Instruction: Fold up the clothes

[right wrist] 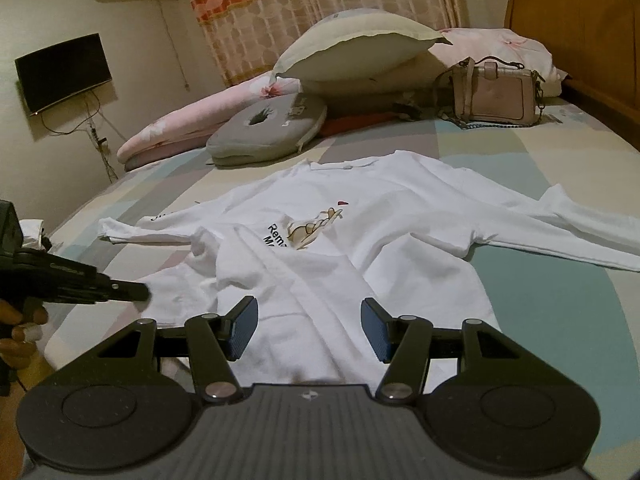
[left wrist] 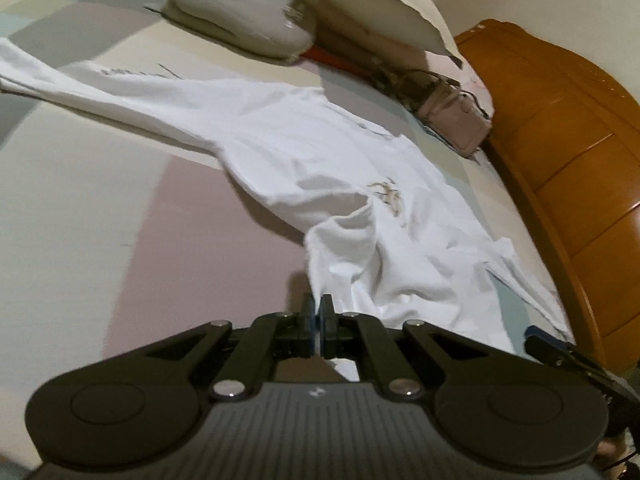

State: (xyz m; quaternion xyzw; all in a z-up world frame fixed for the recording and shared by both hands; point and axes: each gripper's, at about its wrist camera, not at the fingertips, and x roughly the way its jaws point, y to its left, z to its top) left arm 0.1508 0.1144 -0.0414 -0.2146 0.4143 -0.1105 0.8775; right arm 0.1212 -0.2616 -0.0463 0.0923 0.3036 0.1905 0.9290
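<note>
Bed [right wrist: 560, 300], patchwork pastel cover. White long-sleeved shirt [right wrist: 400, 240] spread across it, sleeves out, hem bunched nearest the grippers. Right gripper [right wrist: 308, 330] over the hem, jaws spread wide, holding nothing. Left gripper [left wrist: 319, 312] closed, pinching the hem's edge.

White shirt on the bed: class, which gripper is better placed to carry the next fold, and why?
Probably the left gripper: its jaws are shut on the white shirt's hem. The right gripper is open above the cloth, holding nothing.
</note>
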